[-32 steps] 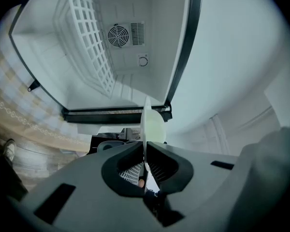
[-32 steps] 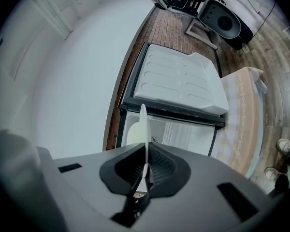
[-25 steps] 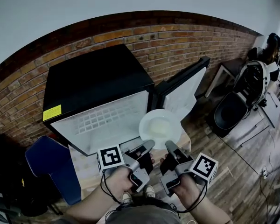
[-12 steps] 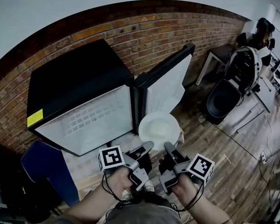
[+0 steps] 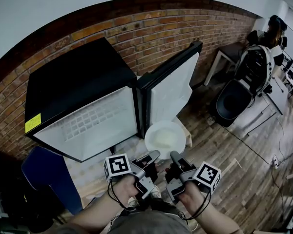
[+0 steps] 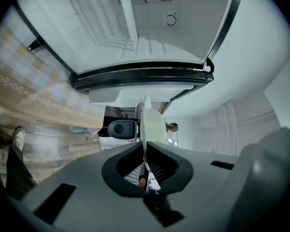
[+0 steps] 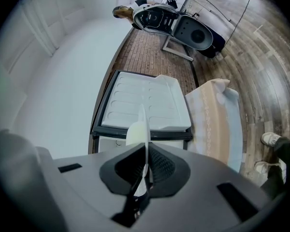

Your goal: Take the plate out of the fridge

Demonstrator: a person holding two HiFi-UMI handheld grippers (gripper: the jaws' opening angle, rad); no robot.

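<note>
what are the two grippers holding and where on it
Both hold the white plate by its near rim: left gripper toward the left, right gripper toward the right.

The head view looks steeply down from above the fridge (image 5: 78, 82), in front of its open side. Both gripper views sit close before that front: left faces the fridge's interior, right its door (image 7: 145, 105). All three share the plate (image 5: 164, 138).

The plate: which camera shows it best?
The head view: the plate shows its whole round face, in front of the open fridge. Both gripper views show it only edge-on, a thin sliver pinched between the jaws.
</note>
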